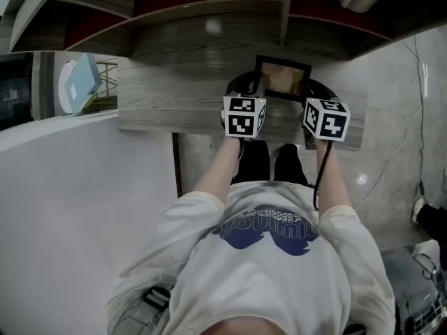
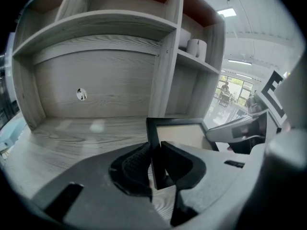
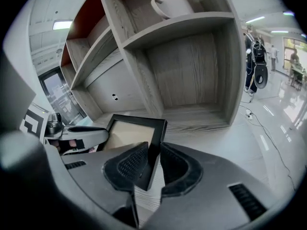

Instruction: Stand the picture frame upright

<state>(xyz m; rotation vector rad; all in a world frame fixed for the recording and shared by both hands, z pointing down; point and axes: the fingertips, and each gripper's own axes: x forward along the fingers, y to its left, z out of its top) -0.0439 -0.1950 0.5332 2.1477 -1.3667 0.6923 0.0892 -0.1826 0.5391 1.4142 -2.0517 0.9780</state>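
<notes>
The picture frame (image 1: 282,77), black-rimmed with a tan picture, is held tilted over the wooden desk (image 1: 174,96), one gripper on each side. In the left gripper view, my left gripper (image 2: 154,152) is shut on the left rim of the frame (image 2: 180,133). In the right gripper view, my right gripper (image 3: 153,150) is shut on the right rim of the frame (image 3: 132,133). From the head view, the left gripper (image 1: 251,89) and right gripper (image 1: 314,91) flank the frame, their fingertips mostly hidden behind the marker cubes.
A wooden shelf unit stands behind the desk, with open compartments and a vertical divider (image 2: 160,80). A white mug (image 3: 170,4) sits on an upper shelf, and white cups (image 2: 194,47) on another. A blue-and-white object (image 1: 77,82) lies left of the desk.
</notes>
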